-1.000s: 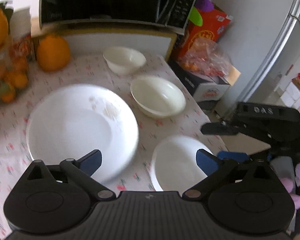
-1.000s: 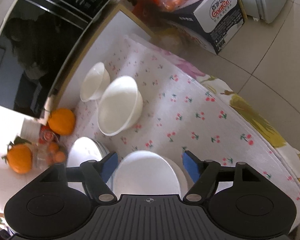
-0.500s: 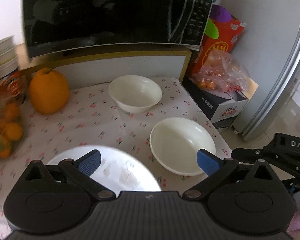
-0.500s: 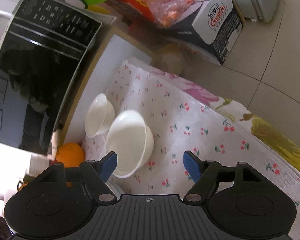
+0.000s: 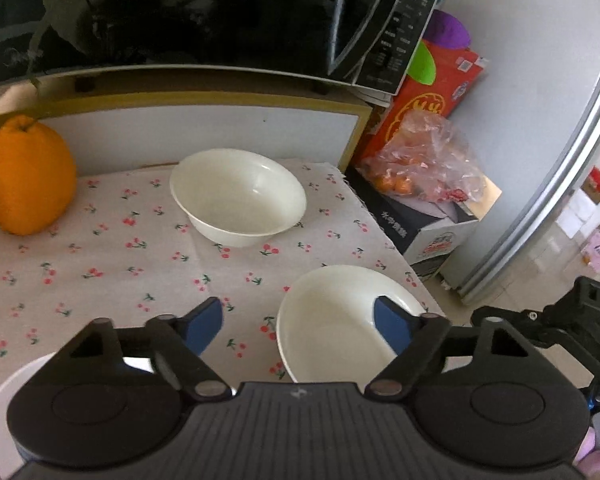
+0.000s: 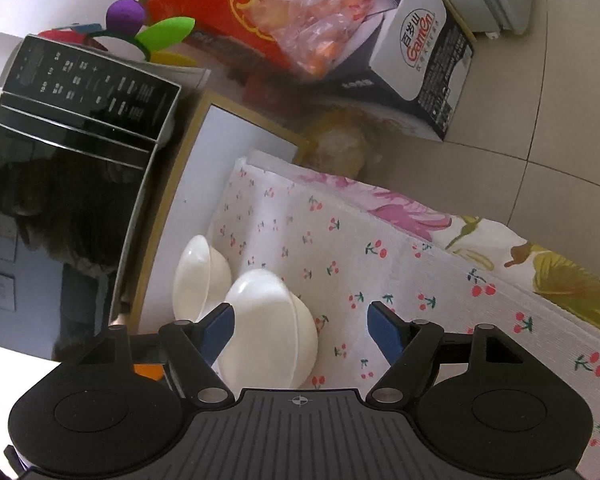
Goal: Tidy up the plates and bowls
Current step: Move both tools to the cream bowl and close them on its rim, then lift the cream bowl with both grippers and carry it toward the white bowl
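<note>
Left claw: my left claw [image 5: 298, 330] hangs over the near right part of the worktop [image 5: 112, 264]. Its jaws have just been closing in, yet they stand apart and press on nothing; the near bowl's left rim sits between the blue fingers [image 5: 202, 326], and the right finger is over the bowl's inside.
Near bowl: a white bowl [image 5: 336, 320] stands upright on the cherry-print cloth near the worktop's right edge.
Far bowl: a second white bowl [image 5: 238, 196] stands upright farther back, just in front of the white board under the microwave [image 5: 188, 16], apart from the near one.
Plate: I see only a white rim [image 5: 4, 400] at the near left, mostly hidden behind my left claw's body.
Right claw: my right claw [image 6: 300, 330] has its jaws partly apart and grips nothing; the near bowl [image 6: 268, 320] lies just past its left finger, and I cannot tell whether they touch. In the left view it shows at the far right edge [image 5: 540, 320].
Other things: an orange fruit [image 5: 28, 180] sits at the far left of the worktop; a bag of small oranges [image 5: 420, 164] rests on a box off the right edge.
</note>
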### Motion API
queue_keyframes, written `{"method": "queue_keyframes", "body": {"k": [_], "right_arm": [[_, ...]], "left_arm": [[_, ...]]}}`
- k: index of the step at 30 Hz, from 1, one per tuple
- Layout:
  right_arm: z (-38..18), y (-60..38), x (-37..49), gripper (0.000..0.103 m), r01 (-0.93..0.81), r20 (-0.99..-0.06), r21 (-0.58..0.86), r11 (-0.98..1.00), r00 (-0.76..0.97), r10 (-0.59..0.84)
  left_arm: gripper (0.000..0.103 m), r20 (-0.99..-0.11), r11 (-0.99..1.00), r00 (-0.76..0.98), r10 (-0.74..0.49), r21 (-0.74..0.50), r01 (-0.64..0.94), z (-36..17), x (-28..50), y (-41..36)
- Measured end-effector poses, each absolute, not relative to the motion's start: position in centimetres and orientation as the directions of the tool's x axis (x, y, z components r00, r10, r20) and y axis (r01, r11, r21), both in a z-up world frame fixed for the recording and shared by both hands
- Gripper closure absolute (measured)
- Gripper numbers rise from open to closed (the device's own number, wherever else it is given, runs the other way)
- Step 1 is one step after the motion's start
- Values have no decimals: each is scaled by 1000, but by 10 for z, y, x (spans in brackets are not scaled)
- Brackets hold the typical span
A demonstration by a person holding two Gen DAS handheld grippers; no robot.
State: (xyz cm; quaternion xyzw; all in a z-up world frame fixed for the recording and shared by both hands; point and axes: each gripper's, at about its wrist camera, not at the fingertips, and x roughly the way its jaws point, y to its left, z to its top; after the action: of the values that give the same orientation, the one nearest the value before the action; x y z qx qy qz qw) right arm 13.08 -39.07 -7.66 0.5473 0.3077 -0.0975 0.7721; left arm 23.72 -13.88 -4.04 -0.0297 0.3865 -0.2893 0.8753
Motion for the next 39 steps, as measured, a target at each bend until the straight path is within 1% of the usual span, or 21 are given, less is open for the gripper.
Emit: {"method": "queue_keyframes", "body": {"k": [1, 3, 4, 6, 8, 10, 11, 12, 14, 16, 18, 20, 22, 26, 30, 34, 39], "right_arm": [[-77, -390, 131, 29, 487, -581, 786, 381, 793, 183], [-77, -388, 133, 30, 485, -576, 790, 376, 797, 182], [-78, -387, 133, 33, 481, -571, 793, 373, 800, 184], [-78, -384, 137, 37, 472, -566, 798, 375, 801, 195], [-77, -380, 139, 46, 470, -570, 793, 388, 798, 197], [-77, -376, 141, 52, 472, -580, 781, 409, 792, 192], [-77, -375, 142, 56, 475, -585, 775, 416, 789, 189], [-78, -374, 143, 58, 478, -590, 771, 422, 786, 188], [-80, -372, 144, 66, 481, -598, 764, 431, 779, 189], [-82, -369, 146, 71, 484, -605, 756, 440, 773, 189], [-83, -368, 147, 76, 484, -609, 750, 450, 771, 186], [-83, -367, 148, 84, 480, -610, 747, 460, 770, 187], [-83, -366, 149, 88, 473, -607, 750, 463, 770, 196], [-79, -365, 149, 88, 460, -606, 741, 490, 772, 193], [-79, -367, 148, 88, 460, -599, 754, 469, 775, 201], [-71, -367, 145, 88, 444, -587, 759, 476, 783, 205], [-58, -369, 137, 88, 424, -567, 769, 478, 798, 204]], "left_arm": [[35, -658, 831, 535, -531, -280, 481, -42, 238, -139], [45, -656, 832, 536, -531, -284, 476, -44, 240, -139], [48, -656, 832, 536, -532, -286, 476, -45, 241, -138], [56, -658, 833, 534, -531, -287, 474, -47, 242, -138], [59, -661, 834, 533, -529, -289, 470, -49, 241, -137], [61, -660, 838, 540, -522, -280, 469, -50, 241, -138], [64, -659, 838, 542, -522, -278, 469, -50, 241, -137], [67, -658, 837, 540, -525, -282, 469, -49, 241, -137], [69, -656, 834, 538, -530, -290, 469, -49, 241, -137], [73, -656, 832, 536, -531, -287, 474, -50, 240, -138], [81, -661, 833, 534, -527, -277, 478, -51, 240, -139], [86, -664, 834, 535, -523, -270, 481, -52, 240, -139], [89, -662, 832, 534, -526, -272, 484, -52, 240, -139], [90, -656, 831, 539, -528, -269, 487, -50, 239, -140], [91, -657, 834, 549, -516, -241, 496, -46, 235, -142], [91, -648, 837, 566, -509, -218, 502, -38, 230, -141], [91, -632, 834, 577, -517, -220, 506, -22, 222, -139]]}}
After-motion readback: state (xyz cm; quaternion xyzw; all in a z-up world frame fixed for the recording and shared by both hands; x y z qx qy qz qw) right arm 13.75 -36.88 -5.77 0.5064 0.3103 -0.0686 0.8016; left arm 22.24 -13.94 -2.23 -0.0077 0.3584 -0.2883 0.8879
